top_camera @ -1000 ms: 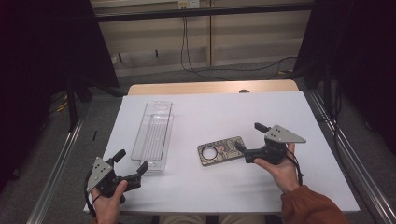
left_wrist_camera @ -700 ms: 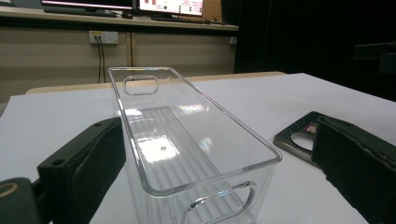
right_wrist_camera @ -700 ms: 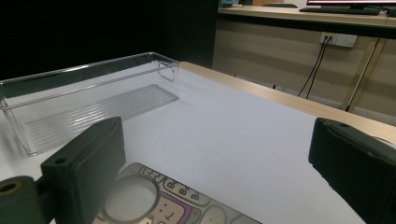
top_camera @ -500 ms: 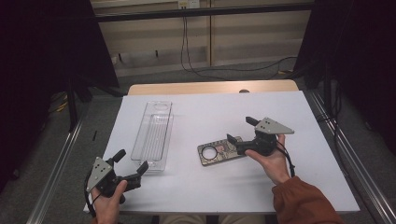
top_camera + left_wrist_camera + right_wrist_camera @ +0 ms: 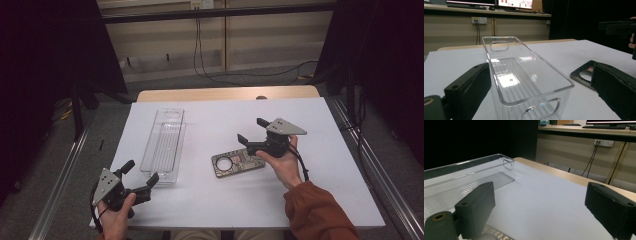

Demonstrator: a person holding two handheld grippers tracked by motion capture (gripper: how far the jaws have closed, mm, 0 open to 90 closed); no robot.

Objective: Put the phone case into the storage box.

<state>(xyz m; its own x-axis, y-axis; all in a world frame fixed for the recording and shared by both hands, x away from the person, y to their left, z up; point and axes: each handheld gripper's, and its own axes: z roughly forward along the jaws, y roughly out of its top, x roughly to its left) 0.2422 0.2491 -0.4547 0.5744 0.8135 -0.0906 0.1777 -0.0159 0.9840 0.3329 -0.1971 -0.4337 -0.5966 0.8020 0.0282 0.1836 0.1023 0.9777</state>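
Clear tray, see-through all over, with fine ribbing along its floor. White table, pale wood edge at the far end. Dark plate, a light round ring on it and pale squiggly patterning. Black jaws on both grippers, left and right, each topped with a grey three-cornered piece. Rust-orange sleeve. Beige wall, black cables hanging down it.

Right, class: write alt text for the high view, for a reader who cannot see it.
A person's right gripper, jaws open, hovers over a flat patterned plate on a white table. The left gripper, also open, rests by a clear plastic bin.
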